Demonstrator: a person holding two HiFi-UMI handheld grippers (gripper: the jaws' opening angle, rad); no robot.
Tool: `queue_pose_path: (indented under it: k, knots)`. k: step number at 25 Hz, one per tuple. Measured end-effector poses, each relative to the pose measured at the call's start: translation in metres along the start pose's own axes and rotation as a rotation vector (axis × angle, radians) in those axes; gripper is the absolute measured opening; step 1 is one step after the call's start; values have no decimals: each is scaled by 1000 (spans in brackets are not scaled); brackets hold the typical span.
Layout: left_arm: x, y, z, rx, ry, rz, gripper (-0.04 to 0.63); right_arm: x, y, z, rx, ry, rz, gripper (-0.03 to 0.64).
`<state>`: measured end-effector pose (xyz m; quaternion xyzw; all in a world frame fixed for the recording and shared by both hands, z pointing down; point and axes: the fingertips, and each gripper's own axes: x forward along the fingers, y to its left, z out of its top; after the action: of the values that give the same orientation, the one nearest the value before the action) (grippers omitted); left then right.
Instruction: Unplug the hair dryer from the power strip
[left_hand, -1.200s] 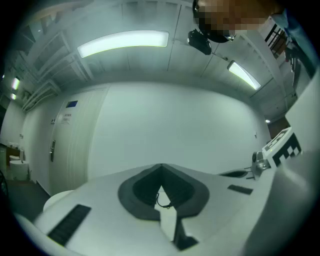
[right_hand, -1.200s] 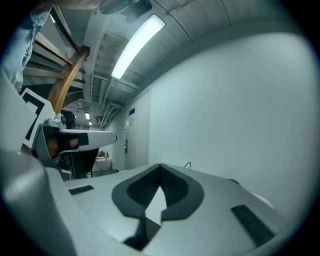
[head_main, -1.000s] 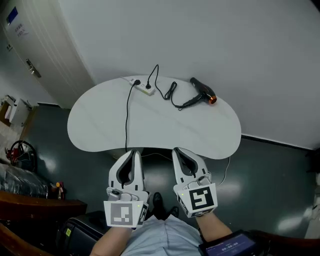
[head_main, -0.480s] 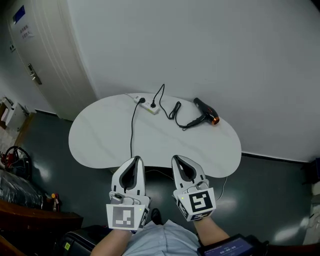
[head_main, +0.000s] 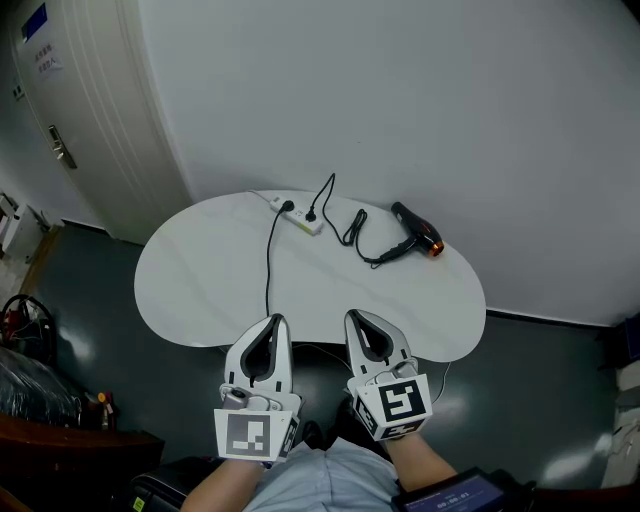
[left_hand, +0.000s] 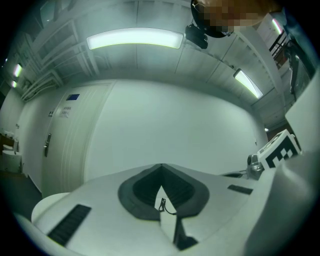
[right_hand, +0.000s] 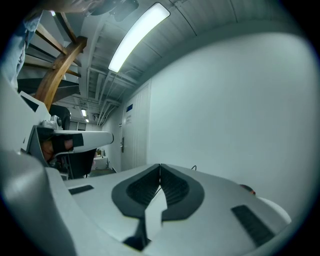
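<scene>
On the white table (head_main: 190, 280) the black hair dryer (head_main: 417, 232) lies at the far right with its orange-tipped nozzle toward the wall. Its black cord (head_main: 352, 228) loops left to a plug seated in the white power strip (head_main: 297, 214) at the table's back. A second black cable (head_main: 267, 270) runs from the strip to the table's near edge. My left gripper (head_main: 277, 319) (left_hand: 161, 167) and right gripper (head_main: 352, 315) (right_hand: 160, 166) hang side by side at the near edge, far from the strip. Both are shut and hold nothing.
A plain white wall (head_main: 400, 100) rises right behind the table. To the left is a door (head_main: 60, 120). Dark floor surrounds the table, with clutter (head_main: 20, 330) at the lower left. A tablet screen (head_main: 455, 492) shows at the bottom right.
Both grippers have come forward together toward the table's near edge, and the table sits lower in the head view. The jaws stayed shut. Nothing on the table moved.
</scene>
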<state>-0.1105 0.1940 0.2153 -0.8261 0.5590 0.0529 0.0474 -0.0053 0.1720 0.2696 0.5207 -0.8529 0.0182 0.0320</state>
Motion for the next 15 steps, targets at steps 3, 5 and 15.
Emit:
queue_pose_path:
  k: [3,5,15]
  knots:
    - [4,4,-6,-6,10,3,-2,7,-1,-3,0,5,1,2]
    - [10,6,-11,-6,21,4,-2,12,-5,-7,11,11,0,2]
    - [66,15,-31,29,81,14,-2,63,-39,-20,58,31,28,2]
